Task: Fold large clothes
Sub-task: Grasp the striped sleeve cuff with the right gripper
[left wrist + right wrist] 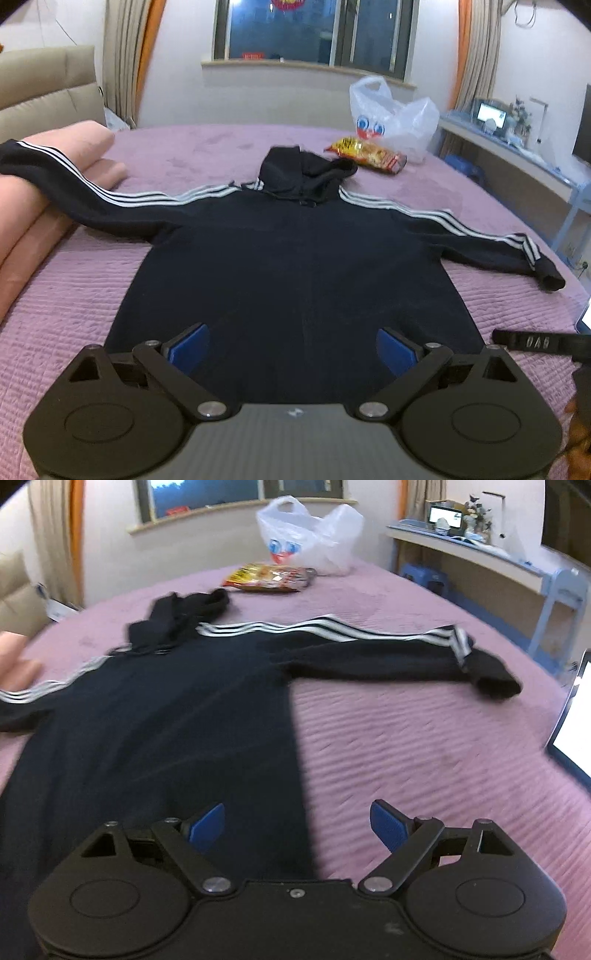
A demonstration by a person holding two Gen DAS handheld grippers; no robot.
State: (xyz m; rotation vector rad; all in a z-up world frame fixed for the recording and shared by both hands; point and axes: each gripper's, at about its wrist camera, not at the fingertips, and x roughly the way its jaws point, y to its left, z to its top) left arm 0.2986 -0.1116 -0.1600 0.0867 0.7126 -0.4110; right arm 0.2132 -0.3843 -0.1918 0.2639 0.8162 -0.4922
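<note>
The black hoodie [288, 266] lies flat on the purple bed cover [66, 295], hood away from the person, both sleeves spread out to the sides. The left gripper [291, 349] hovers over the lower hem with its jaws wide and nothing between them; the right gripper [297, 825] is also wide and empty, above the right side edge of the body.

I think the main risk is on the left: the left sleeve [55, 173] climbs onto the pink rolled blanket [44, 206], so when folded it may drag or bunch there. The right cuff [495, 683] rests near the bed edge and could slip off. The snack packet [271, 578] and the plastic bag [310, 535] sit just beyond the hood, so little room there. On the right a lit screen [570, 738] stands close, but the cover between is free
</note>
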